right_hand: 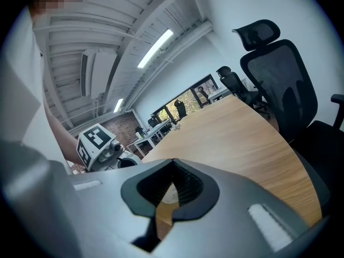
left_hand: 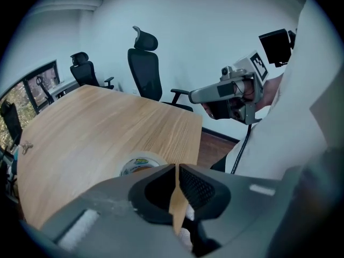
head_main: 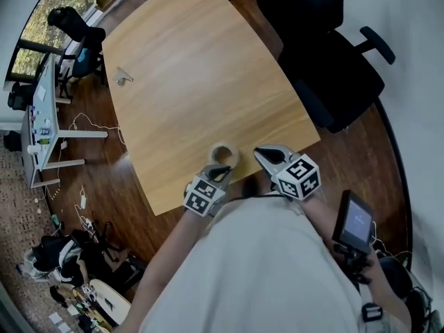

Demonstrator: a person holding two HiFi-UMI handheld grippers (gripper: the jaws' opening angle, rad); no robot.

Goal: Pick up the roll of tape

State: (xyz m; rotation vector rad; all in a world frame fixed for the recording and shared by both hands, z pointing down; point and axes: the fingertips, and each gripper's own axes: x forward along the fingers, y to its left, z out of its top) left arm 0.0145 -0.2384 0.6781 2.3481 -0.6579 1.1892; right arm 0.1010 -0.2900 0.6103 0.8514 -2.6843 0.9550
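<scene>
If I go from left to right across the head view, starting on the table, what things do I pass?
small grey object → roll of tape → right gripper → black office chair

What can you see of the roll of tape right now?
The roll of tape is a pale, beige-white ring with an open centre. In the left gripper view its inner core shows coloured print. It lies flat, hole up, on the wooden table, close to the near edge. The left gripper has its tips at the roll's near side, jaws together and not around it; I cannot tell whether they touch it. The right gripper is beside it, apart.
</scene>
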